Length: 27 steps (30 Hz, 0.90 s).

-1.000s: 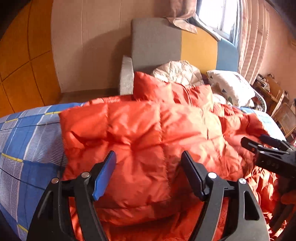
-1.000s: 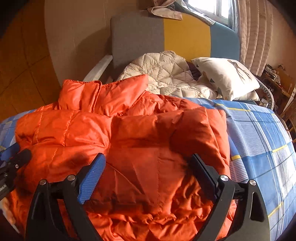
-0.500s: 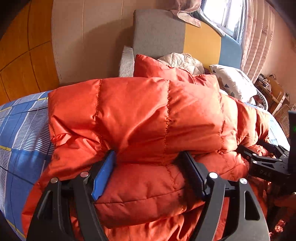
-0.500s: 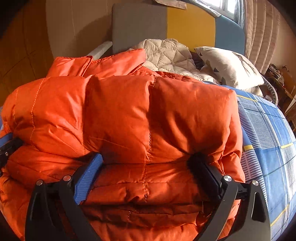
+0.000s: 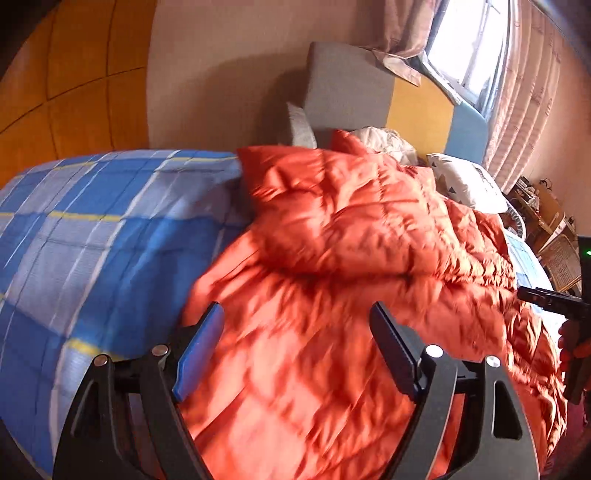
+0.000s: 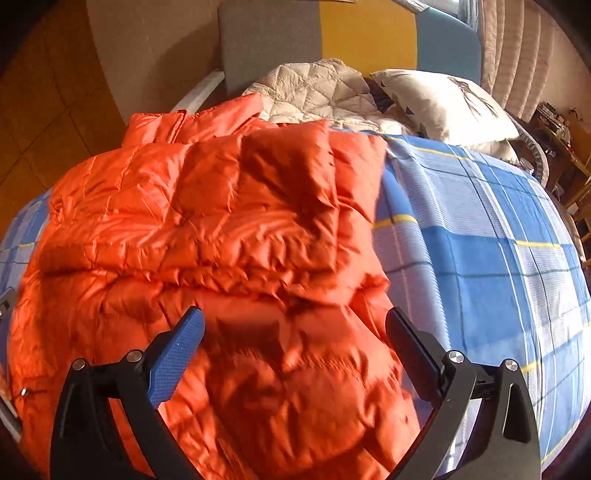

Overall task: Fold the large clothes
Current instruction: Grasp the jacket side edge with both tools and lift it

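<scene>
A large orange puffer jacket [image 5: 362, 266] lies on the bed, its lower part folded up over the upper part; it also shows in the right wrist view [image 6: 207, 229]. My left gripper [image 5: 295, 343] is open and empty, held just above the jacket's near left part. My right gripper [image 6: 295, 343] is open and empty above the jacket's near right part. The right gripper's tip shows at the right edge of the left wrist view [image 5: 543, 297]. The jacket's collar [image 6: 159, 125] points toward the headboard.
The bed has a blue plaid sheet [image 6: 480, 236], also seen in the left wrist view [image 5: 92, 229]. A beige quilted garment [image 6: 317, 92] and a white pillow [image 6: 443, 103] lie by the grey, yellow and blue headboard [image 6: 369, 33]. Furniture stands at the right [image 5: 546, 218].
Both grippers have let go of the folded-over jacket part and drawn back toward the near edge. The fold has settled flat on the jacket. The left view has swung left.
</scene>
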### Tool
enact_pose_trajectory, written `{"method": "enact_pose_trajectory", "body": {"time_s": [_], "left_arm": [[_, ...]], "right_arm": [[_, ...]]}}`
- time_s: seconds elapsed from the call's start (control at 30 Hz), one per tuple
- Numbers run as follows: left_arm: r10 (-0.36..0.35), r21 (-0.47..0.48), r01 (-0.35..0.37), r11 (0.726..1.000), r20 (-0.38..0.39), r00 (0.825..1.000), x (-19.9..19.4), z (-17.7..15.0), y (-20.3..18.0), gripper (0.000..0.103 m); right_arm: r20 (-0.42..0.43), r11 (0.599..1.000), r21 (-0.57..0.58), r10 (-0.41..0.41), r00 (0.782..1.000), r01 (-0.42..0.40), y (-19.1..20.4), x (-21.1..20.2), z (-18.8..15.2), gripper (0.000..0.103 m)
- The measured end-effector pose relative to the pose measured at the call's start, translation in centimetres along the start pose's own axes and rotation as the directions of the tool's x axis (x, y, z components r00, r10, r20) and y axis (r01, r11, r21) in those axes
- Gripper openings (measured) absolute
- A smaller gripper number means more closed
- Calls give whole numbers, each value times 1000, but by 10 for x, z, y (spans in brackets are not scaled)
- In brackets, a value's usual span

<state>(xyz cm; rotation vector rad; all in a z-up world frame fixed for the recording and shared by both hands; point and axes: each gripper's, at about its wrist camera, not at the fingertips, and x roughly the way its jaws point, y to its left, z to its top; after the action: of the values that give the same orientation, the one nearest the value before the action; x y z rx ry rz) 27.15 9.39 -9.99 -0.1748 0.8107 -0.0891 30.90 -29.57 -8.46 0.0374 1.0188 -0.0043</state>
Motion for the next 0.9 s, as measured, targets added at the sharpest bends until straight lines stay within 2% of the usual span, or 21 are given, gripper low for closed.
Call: {"method": "enact_pose_trajectory", "body": {"time_s": [0.3,0.37,0.47,0.53,0.63,0.67,0.7,0.77,0.83,0.9], "left_arm": [[15,-9,-16,1000,-47,999,-47,-66,39,75],[13,-20,-14,1000,-64,998,-52,-79,44,74],[-3,-40,0,999,-78,997,-60,-96,50,65],[-21,-51,16,999,-92,996,-65,-108,54,64],[-40,-63,34,997,-110,993,-71,-122,56,63],[-53,-63,46,997,-111,992,-73,-125,55,61],[-71,-59,65,996,-113,991,-75,-128,53,58],[-83,-46,78,996,-115,990,-78,-133,49,55],[-75,-25,73,997,-116,990,-81,-137,44,50],[-85,-17,84,996,-115,990,-83,-139,42,39]], "right_arm": [[-64,999,-38,-23,998,20,-31,-32,-78,98],[-77,998,-54,-16,997,12,-32,-38,-96,98],[-103,998,-64,14,995,-20,-33,-47,-123,98],[-109,998,-47,41,993,-46,-35,-55,-138,97],[-112,996,-13,87,990,-89,-41,-68,-157,91],[-115,995,-2,97,989,-98,-43,-72,-162,90],[-125,993,4,115,985,-115,-44,-74,-167,84],[-139,990,-9,135,981,-137,-42,-78,-174,82],[-156,987,-29,149,976,-155,-40,-79,-182,76],[-162,985,-39,160,974,-168,-38,-80,-184,68]]}}
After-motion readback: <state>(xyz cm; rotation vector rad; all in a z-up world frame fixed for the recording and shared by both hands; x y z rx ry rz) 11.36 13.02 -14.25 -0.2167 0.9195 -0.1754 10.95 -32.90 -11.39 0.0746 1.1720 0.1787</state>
